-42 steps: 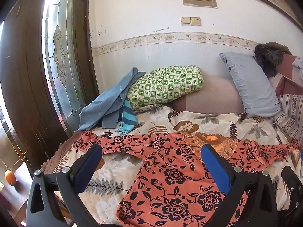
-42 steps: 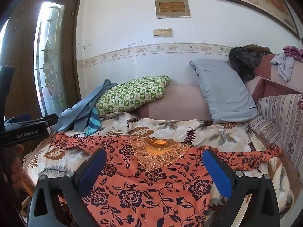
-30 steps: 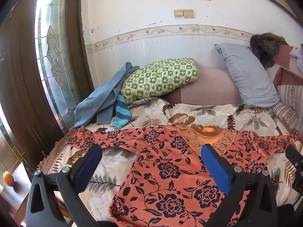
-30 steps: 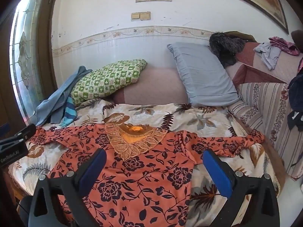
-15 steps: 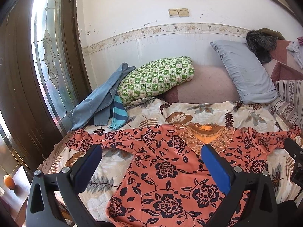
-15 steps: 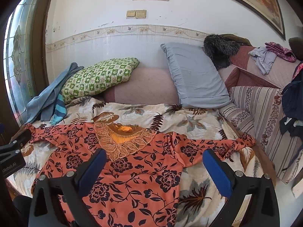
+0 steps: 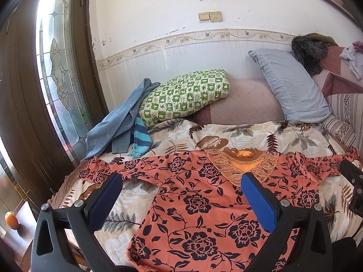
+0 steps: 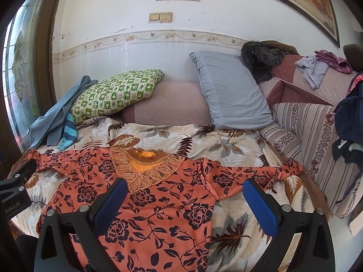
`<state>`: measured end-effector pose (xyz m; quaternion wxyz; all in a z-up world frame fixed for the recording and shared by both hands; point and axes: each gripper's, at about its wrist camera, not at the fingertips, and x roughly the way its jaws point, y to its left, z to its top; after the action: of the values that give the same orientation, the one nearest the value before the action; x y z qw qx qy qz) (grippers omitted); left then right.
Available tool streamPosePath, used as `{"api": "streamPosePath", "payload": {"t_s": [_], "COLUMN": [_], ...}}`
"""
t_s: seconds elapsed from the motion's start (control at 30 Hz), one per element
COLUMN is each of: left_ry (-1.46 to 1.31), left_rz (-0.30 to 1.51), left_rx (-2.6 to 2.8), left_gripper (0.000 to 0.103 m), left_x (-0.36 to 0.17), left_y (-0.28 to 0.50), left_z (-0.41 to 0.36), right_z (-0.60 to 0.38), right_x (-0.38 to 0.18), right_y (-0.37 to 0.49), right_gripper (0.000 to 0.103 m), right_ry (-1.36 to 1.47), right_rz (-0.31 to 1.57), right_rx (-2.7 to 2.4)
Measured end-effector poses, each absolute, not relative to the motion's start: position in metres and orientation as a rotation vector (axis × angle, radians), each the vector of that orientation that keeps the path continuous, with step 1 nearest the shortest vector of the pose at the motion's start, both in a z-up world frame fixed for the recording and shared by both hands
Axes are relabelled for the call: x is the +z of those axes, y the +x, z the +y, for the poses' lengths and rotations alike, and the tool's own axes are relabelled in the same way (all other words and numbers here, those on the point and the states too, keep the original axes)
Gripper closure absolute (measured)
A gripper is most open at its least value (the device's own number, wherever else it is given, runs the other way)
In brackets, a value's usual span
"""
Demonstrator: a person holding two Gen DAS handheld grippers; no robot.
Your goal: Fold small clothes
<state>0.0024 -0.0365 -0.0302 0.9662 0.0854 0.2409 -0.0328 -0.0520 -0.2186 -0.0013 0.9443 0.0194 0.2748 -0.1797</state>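
Note:
An orange blouse [image 7: 195,195] [image 8: 158,204] with dark flowers lies spread flat on the leaf-patterned bedspread [image 7: 249,133] [image 8: 204,140], sleeves stretched out left and right, embroidered neckline toward the wall. My left gripper [image 7: 181,179] hovers open above its left half, blue pads wide apart with nothing between them. My right gripper [image 8: 185,183] hangs open over the right half, near the right armpit. The right sleeve end [image 8: 292,165] lies bunched near the bed edge. Each gripper's body shows at the other view's edge.
A green checked pillow [image 7: 183,95] [image 8: 115,93], a grey pillow [image 7: 288,86] [image 8: 229,93] and a blue garment [image 7: 118,122] [image 8: 56,117] lie by the wall. A striped sofa [image 8: 317,136] with clothes stands right, a glass-paned door [image 7: 56,72] left.
Both grippers have stayed open. The right gripper's view has swung to the right, toward the right sleeve and the sofa. The left gripper has drifted slightly; the blouse has not moved.

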Motion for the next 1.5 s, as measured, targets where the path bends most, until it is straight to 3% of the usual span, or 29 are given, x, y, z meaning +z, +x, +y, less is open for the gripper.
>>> {"api": "streamPosePath", "payload": {"t_s": [1.5], "left_ry": [0.173], "left_rz": [0.449], "left_rx": [-0.025], "left_gripper": [0.0], "left_x": [-0.023], "left_y": [-0.004], "left_z": [-0.03], "right_z": [-0.208], "right_x": [0.001], "right_y": [-0.051], "right_gripper": [0.001], "right_ry": [0.019], "right_rz": [0.574], "right_rx": [-0.327]}}
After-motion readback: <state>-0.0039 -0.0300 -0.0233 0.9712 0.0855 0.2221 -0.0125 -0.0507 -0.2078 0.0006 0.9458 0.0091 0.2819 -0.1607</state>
